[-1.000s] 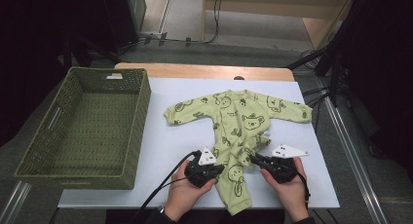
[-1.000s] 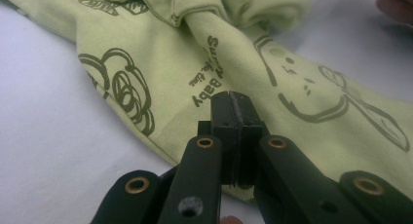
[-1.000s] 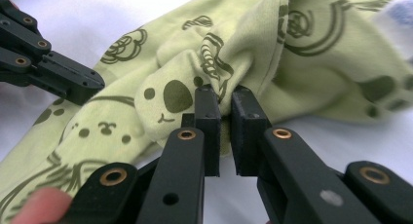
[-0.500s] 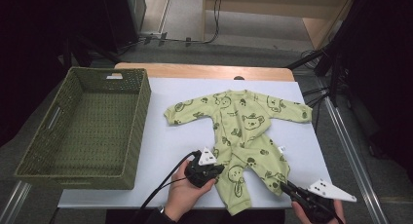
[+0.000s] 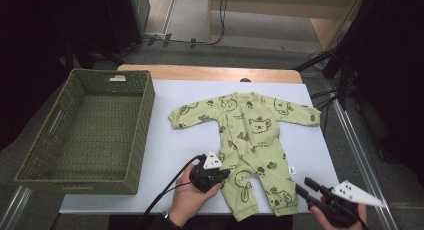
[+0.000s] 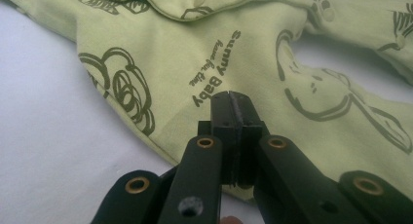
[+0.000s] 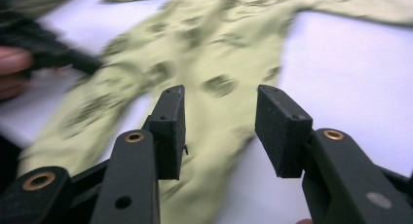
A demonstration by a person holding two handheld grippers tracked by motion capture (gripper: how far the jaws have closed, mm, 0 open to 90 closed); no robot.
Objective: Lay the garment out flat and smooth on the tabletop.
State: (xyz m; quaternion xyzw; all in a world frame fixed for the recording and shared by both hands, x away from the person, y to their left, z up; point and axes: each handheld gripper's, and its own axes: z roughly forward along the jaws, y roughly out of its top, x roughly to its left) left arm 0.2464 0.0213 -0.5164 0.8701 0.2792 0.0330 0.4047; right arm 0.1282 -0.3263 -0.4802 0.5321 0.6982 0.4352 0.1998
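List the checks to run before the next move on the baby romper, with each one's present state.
1. Left gripper shut on the romper at its left leg: ok, jaws pinched on the fabric.
2. Right gripper free: ok, its jaws have just been opening, nothing between them.
3. Romper spread flat on the white table: ok, sleeves out, legs apart.
4. Basket ready: ok, nothing inside.
5. Right leg hem within the right gripper's reach: ok, it lies just ahead of it.
6. Grip depth on the fabric: cannot tell.
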